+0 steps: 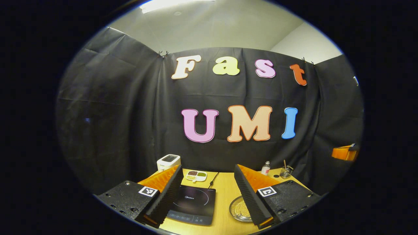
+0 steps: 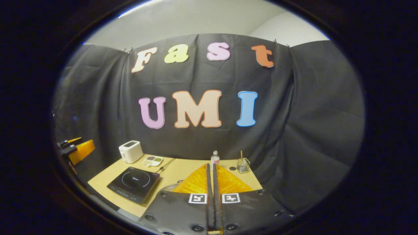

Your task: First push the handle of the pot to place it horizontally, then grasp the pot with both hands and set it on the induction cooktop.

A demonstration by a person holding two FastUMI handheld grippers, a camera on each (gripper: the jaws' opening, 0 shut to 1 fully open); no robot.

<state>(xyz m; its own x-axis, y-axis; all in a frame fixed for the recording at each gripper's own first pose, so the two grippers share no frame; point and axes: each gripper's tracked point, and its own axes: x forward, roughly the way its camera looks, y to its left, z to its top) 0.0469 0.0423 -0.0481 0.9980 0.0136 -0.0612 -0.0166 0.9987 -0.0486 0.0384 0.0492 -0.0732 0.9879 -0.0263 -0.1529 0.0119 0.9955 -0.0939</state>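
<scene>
In the left gripper view, the left gripper (image 1: 207,192) hovers above the wooden table (image 1: 225,192) with its orange-and-black fingers spread wide and empty, the flat black induction cooktop (image 1: 192,204) below them and the round steel pot (image 1: 240,209) just right of it, half hidden by the right-hand finger. In the right gripper view, the right gripper (image 2: 211,191) has its fingers pressed together on nothing, masking most of the pot. With the handle unseen, a blind push could skid the pot or miss.

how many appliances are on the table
2: a black induction cooktop near the table's front left in the right gripper view, and a white toaster behind it at the back left corner. The grippers may hide others.
</scene>
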